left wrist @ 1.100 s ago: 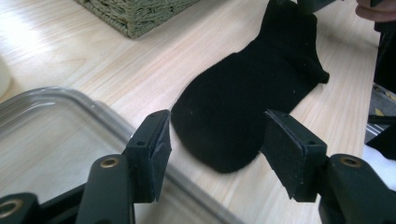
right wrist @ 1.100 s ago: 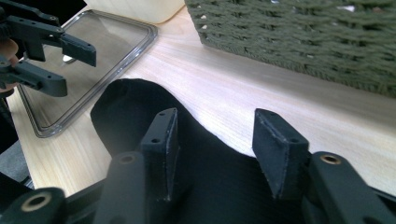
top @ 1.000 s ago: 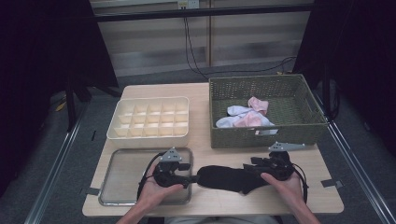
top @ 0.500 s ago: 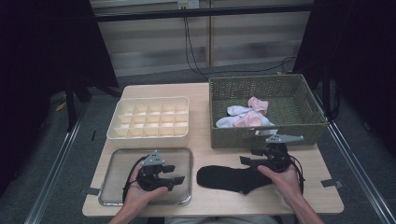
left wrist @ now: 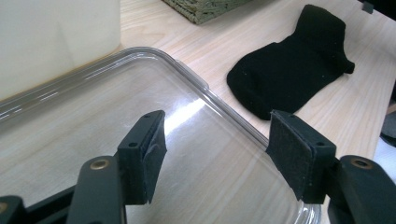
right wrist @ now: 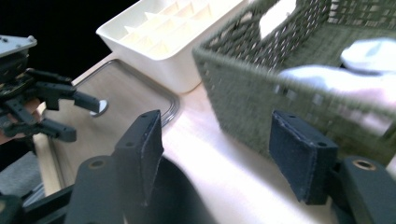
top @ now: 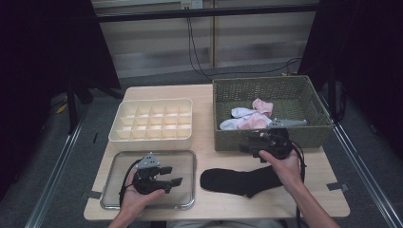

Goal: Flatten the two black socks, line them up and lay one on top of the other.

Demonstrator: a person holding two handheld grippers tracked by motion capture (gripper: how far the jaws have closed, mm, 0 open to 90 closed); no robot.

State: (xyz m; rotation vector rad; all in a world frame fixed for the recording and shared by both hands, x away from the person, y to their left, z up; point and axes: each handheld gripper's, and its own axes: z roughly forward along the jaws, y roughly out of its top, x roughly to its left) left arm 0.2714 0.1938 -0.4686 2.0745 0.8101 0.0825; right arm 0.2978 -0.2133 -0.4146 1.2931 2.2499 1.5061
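one flat black fabric sock [top: 240, 181] lies on the light wooden table [top: 209, 142], near edge, long axis left to right, between the clear plastic tray [top: 187, 159] and the right gripper [top: 254, 148]. right gripper: jaws wide, nothing between them, just narrowing slightly. left gripper [top: 172, 175]: jaws wide, empty, above the tray. no legible writing.

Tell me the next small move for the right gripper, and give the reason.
Probably carry the right gripper forward over the near wall of the green basket toward the pale socks. Its jaws stand open with nothing between them, it sits raised just before that wall, and the black sock lies flat and free on the table behind it.
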